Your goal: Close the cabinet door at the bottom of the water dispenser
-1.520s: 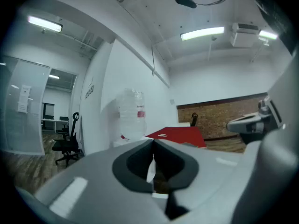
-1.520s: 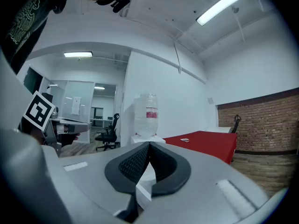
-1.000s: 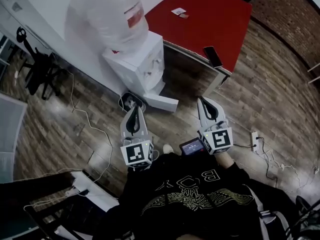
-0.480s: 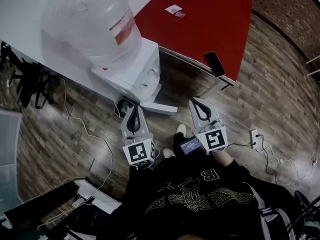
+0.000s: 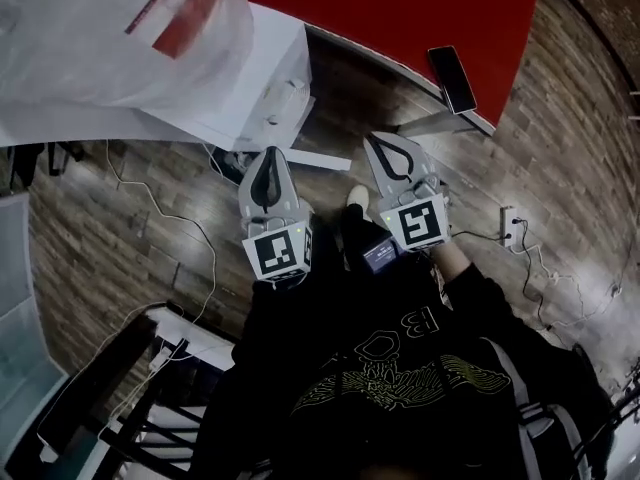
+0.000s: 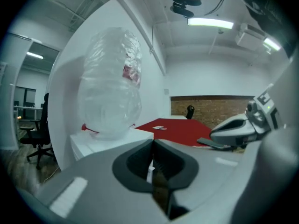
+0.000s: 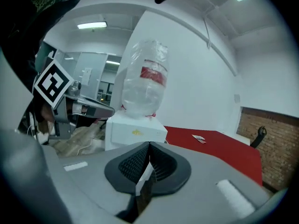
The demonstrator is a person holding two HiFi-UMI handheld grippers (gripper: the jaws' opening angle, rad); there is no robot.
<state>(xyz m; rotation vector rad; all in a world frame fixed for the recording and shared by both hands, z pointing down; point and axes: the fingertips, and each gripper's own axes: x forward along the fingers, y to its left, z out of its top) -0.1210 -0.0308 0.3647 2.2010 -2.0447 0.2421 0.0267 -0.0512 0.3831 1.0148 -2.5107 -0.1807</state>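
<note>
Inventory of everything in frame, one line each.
water bottle: 1, clear, red label, atop dispenser
water dispenser: 1, white, upper left
cabinet door: 1, white, open at dispenser's base
table: 1, red, right of dispenser
phone: 1, dark, table edge
power strip: 1, white, floor at right
cables: several, white, floor at left
left hand-held gripper: 1, grey, centre, shut, empty
right hand-held gripper: 1, grey, centre, shut, empty

Water dispenser (image 5: 268, 80) carries a clear bottle (image 5: 110, 28); its bottom door (image 5: 325, 158) stands ajar; left gripper (image 5: 271, 154) and right gripper (image 5: 370, 138) point toward its base; red table (image 5: 400, 8) beside it.
</note>
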